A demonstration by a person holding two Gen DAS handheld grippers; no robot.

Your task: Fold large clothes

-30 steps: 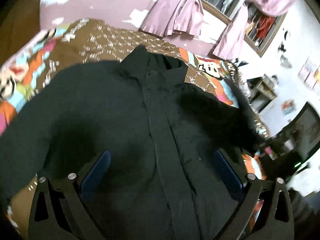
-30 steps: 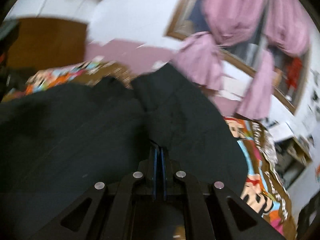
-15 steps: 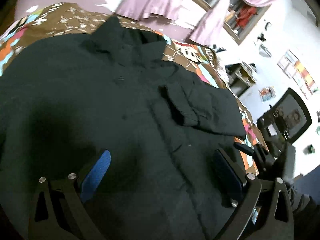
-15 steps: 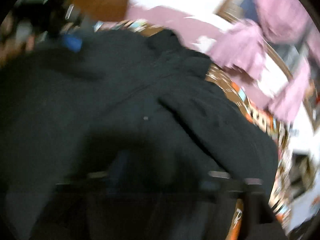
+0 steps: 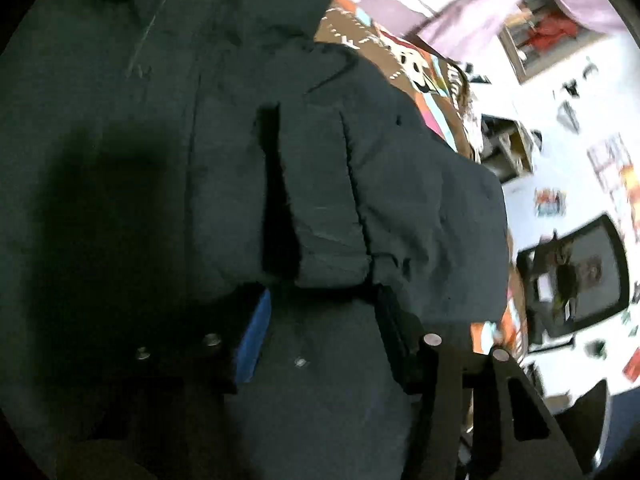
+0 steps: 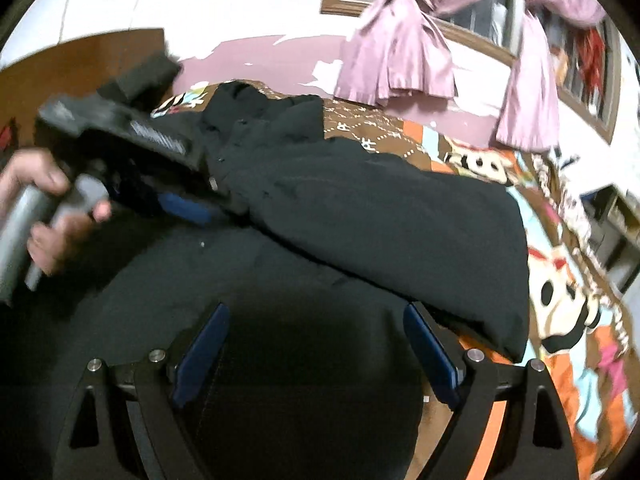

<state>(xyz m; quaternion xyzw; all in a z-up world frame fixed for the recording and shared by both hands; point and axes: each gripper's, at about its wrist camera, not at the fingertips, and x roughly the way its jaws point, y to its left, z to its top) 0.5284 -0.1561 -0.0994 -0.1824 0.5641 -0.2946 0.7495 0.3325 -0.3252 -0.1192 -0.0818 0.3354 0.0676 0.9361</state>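
Note:
A large black jacket lies front up on a colourful patterned bedspread. Its right sleeve is folded across the chest. My left gripper is open, low over the jacket, with the sleeve's cuff end between its blue-padded fingers. It also shows in the right wrist view, held by a hand. My right gripper is open and empty above the jacket's lower front, with the folded sleeve just beyond its right finger.
A bed edge with the patterned cover runs along the right. Pink curtains hang at a window behind the bed. A wooden headboard stands at the far left. A dark monitor and shelves sit at the right.
My right gripper let go of the sleeve, opened and drew back. My left gripper dropped low and moved right to the sleeve's cuff.

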